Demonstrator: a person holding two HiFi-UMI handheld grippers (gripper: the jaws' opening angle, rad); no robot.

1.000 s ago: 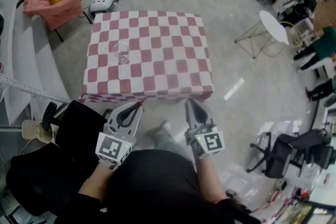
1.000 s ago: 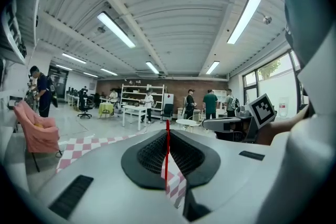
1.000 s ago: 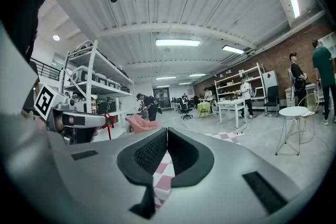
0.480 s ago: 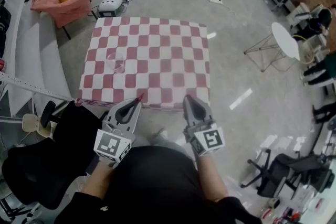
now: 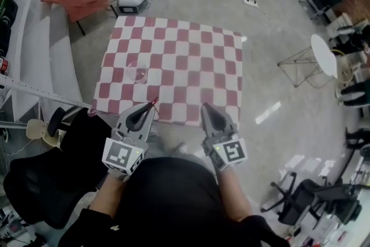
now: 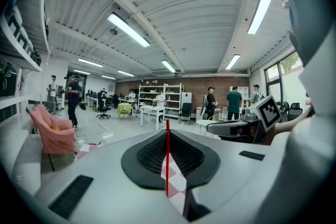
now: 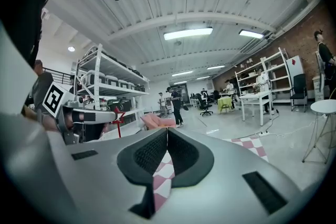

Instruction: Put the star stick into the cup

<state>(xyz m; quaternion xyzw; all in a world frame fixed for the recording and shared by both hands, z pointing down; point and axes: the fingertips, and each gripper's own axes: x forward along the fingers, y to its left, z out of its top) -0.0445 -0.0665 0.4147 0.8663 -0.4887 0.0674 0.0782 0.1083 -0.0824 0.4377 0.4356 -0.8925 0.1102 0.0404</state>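
In the lower middle of the head view, the left gripper [image 5: 145, 111] has its jaws narrowed onto the thin red star stick [image 6: 167, 160], which stands upright between them; its star end pokes out at their tip [image 5: 154, 103]. The right gripper [image 5: 207, 110], just beside it, has its jaws pressed together with nothing between. The clear cup [image 5: 139, 70] stands left of centre on the checkered counter [image 5: 191, 72], apart from both.

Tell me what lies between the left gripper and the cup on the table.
Only bare checkered tablecloth, in the head view, between the left gripper holding the star stick and the cup.
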